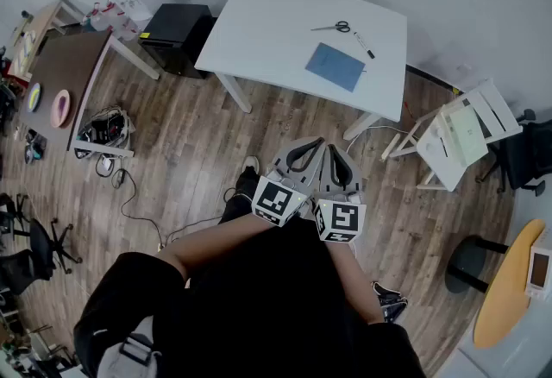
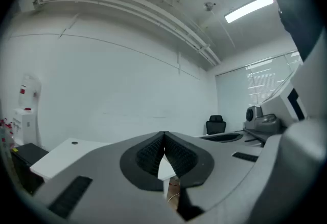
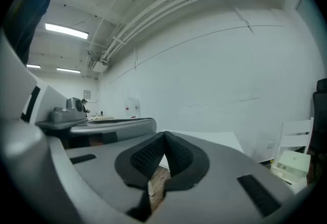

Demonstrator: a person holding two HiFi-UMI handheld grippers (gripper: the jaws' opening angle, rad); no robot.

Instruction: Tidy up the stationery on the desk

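On the white desk (image 1: 276, 31) ahead lie a blue notebook (image 1: 335, 66), a pair of scissors (image 1: 333, 27) and a black-and-white pen (image 1: 363, 44). My left gripper (image 1: 312, 143) and right gripper (image 1: 335, 151) are held side by side in front of my body, well short of the desk and over the wooden floor. Both point level toward the desk. In the left gripper view the jaws (image 2: 164, 136) meet at their tips with nothing between them. The right gripper view shows the same, jaws (image 3: 164, 137) shut and empty, with the desk (image 3: 214, 141) beyond.
A black cabinet (image 1: 177, 35) stands at the desk's left end. A white chair (image 1: 457, 139) with papers is at the right, a brown table (image 1: 65, 66) at the left, cables (image 1: 108, 130) on the floor. A yellow round table (image 1: 509, 281) sits far right.
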